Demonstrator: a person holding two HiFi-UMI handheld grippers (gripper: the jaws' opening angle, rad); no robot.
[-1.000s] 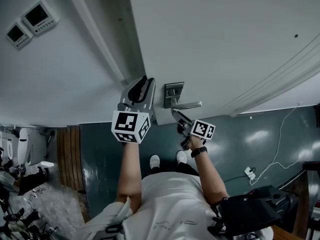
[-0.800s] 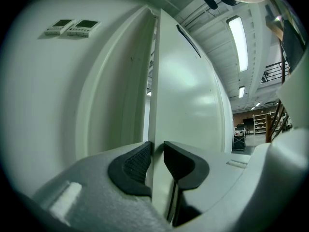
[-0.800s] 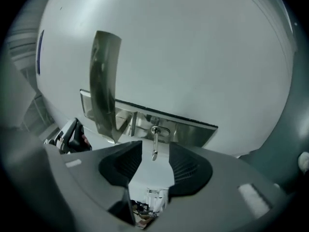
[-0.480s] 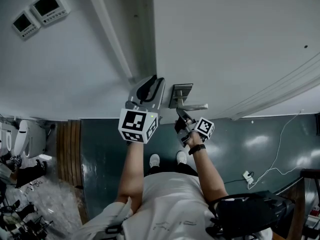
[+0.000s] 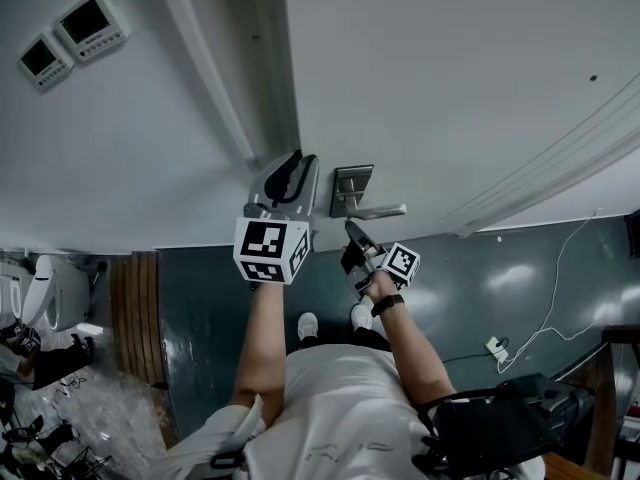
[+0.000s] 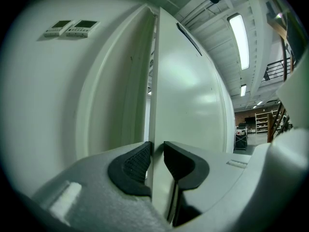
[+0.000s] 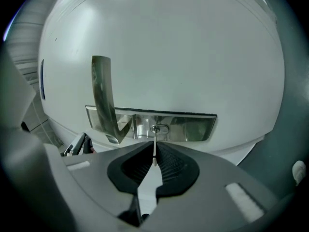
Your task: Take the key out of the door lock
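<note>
Left claw (image 6: pixel 155 151) clamps the door edge (image 6: pixel 154 81); right claw (image 7: pixel 154 153), just closing, pinches the key (image 7: pixel 154 141) (seated in lock (image 7: pixel 160 128)).

Door (image 5: pixel 450 68) w/ lock plate (image 7: pixel 183 128), key (image 7: pixel 154 151)

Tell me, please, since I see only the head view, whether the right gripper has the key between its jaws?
Observer: Yes. The right gripper view shows the key, seated in the lock, between the pads of the right gripper, whose jaws have just been closing on it.
Operator: Thank you. What is the left gripper holding?
Observer: The left gripper is clamped on the door's edge, one pad on each face.
</note>
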